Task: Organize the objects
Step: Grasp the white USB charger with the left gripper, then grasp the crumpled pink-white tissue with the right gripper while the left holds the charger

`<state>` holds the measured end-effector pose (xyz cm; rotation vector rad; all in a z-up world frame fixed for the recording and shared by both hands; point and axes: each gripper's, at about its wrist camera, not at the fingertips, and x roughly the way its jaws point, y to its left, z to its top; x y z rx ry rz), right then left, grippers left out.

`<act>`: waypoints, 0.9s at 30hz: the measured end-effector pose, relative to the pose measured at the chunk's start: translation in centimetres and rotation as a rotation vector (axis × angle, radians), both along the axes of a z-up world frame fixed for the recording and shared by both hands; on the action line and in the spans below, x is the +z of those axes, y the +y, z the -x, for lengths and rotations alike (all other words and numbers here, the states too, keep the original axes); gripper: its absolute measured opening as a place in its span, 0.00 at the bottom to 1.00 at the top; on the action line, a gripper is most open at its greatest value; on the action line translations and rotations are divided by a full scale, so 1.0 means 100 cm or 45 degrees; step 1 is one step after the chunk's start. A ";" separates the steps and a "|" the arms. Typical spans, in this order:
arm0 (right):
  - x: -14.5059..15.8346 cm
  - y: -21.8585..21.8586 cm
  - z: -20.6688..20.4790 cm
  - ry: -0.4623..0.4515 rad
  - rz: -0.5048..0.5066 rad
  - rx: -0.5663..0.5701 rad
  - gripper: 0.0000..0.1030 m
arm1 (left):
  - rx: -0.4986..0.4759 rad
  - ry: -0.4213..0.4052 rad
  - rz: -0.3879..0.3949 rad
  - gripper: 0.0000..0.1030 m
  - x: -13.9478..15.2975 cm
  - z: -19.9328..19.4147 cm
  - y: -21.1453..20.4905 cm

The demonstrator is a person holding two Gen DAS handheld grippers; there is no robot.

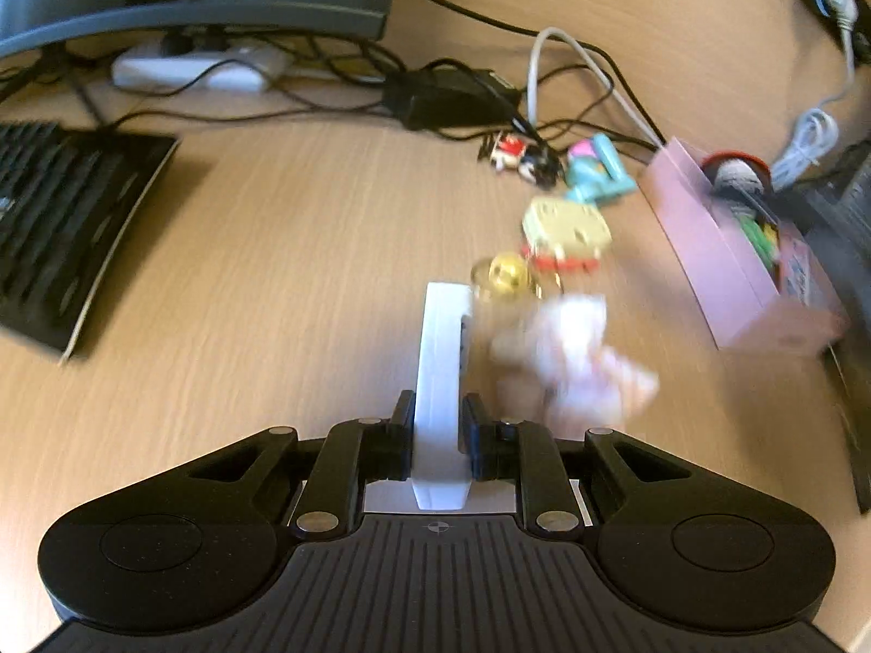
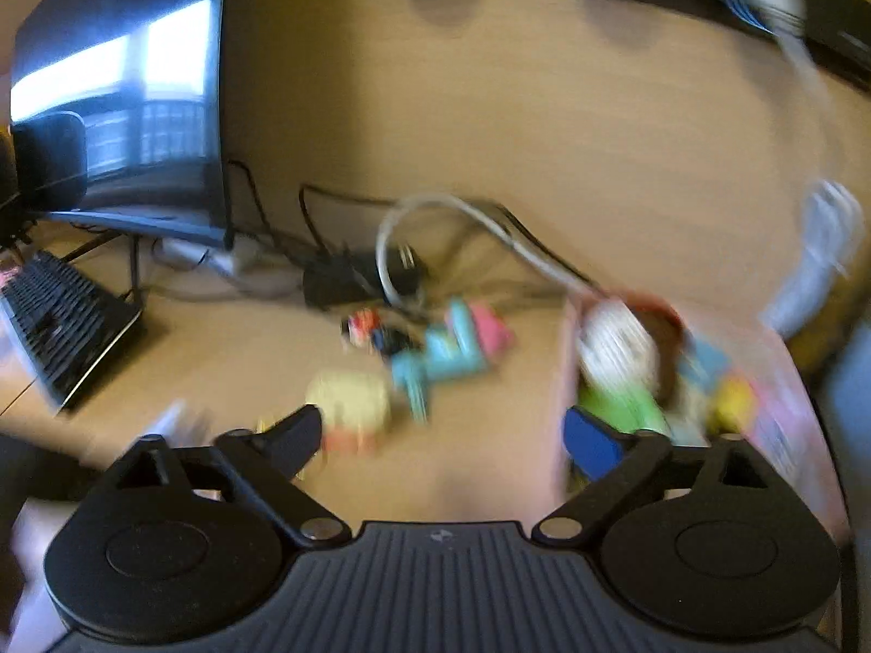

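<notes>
On a cluttered wooden desk (image 1: 305, 228), a keyboard (image 1: 65, 228) lies at far left and small toys wait beside a pink box (image 1: 702, 250) at right. Left of centre, the left gripper (image 1: 443, 359) has its jaws pressed together, nothing between them. Just to its right sit a blurred pale soft toy (image 1: 577, 359) and a glossy yellow ball (image 1: 503, 275); beyond stand a yellow block figure (image 1: 566, 231) and a teal-and-pink toy (image 1: 596, 171). The box already holds several pieces. From the other view, the right gripper (image 2: 443, 430) hangs with jaws spread wide and empty above the desk, between the yellow figure and the box. The toys look light and hard; the ball may slip, so the squarish figure's flat sides seem the safest hold.
</notes>
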<state>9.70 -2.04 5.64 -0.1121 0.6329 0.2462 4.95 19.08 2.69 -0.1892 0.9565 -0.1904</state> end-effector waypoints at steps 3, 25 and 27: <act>-0.008 0.034 -0.071 0.024 0.055 -0.026 0.95 | 0.000 0.012 0.021 0.20 0.001 0.014 0.014; -0.034 0.050 -0.010 0.076 0.156 0.241 0.61 | -0.020 -0.007 0.102 0.20 -0.004 0.009 0.037; -0.026 0.043 0.008 0.069 0.121 0.216 0.61 | -0.007 -0.006 0.102 0.20 -0.004 0.010 0.036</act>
